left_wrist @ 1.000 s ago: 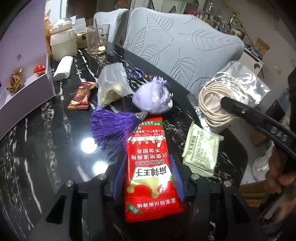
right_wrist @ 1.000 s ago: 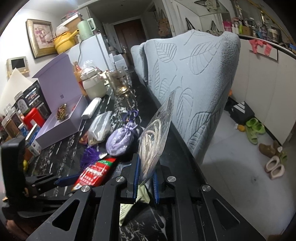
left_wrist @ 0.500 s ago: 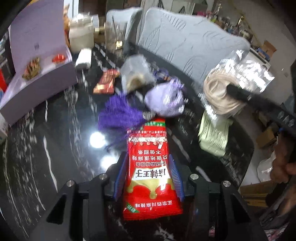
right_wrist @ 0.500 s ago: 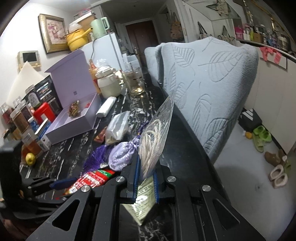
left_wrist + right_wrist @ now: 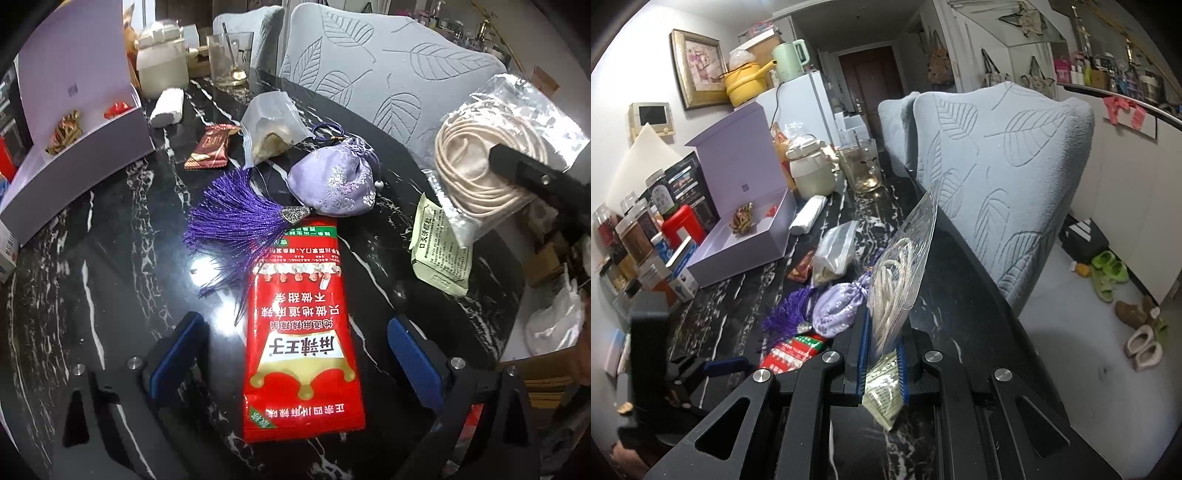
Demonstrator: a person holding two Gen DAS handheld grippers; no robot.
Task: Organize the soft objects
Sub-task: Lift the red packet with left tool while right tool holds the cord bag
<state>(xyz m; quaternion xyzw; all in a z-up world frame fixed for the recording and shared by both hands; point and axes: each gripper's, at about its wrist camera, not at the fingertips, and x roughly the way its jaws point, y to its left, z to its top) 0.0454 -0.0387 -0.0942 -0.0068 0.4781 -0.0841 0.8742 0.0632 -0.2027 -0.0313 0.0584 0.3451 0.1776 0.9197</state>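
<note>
My left gripper (image 5: pixel 297 363) has its jaws opening, the blue pads standing wide on either side of the red snack packet (image 5: pixel 301 343) and clear of its edges, so the packet lies flat on the black marble table (image 5: pixel 110 295) between them with nothing pressing on it. It lies lengthways along my line of sight, its far end just under the purple tassel (image 5: pixel 236 225) that trails from the lilac satin pouch (image 5: pixel 332 186), and I judge this is its place in the cluster of soft things gathered near the table's edge. My right gripper (image 5: pixel 881 363) is pinched tight on the lower edge of the clear bag of cream cord (image 5: pixel 899 280), which stands up on edge from the pads like a sail; holding it by that thin margin keeps the coil inside from being crushed and lifts it off the table. Below it the pale green sachet (image 5: pixel 884 391) lies on the marble, and whether the pads touch it too I cannot tell. The open lilac box (image 5: pixel 738 236) sits further back on the left, with a few small items already in it. My left gripper tilts steeply down over the packet, while my right one is angled more gently, pointing along the table beside the grey leaf-patterned chair (image 5: pixel 997 177).
</note>
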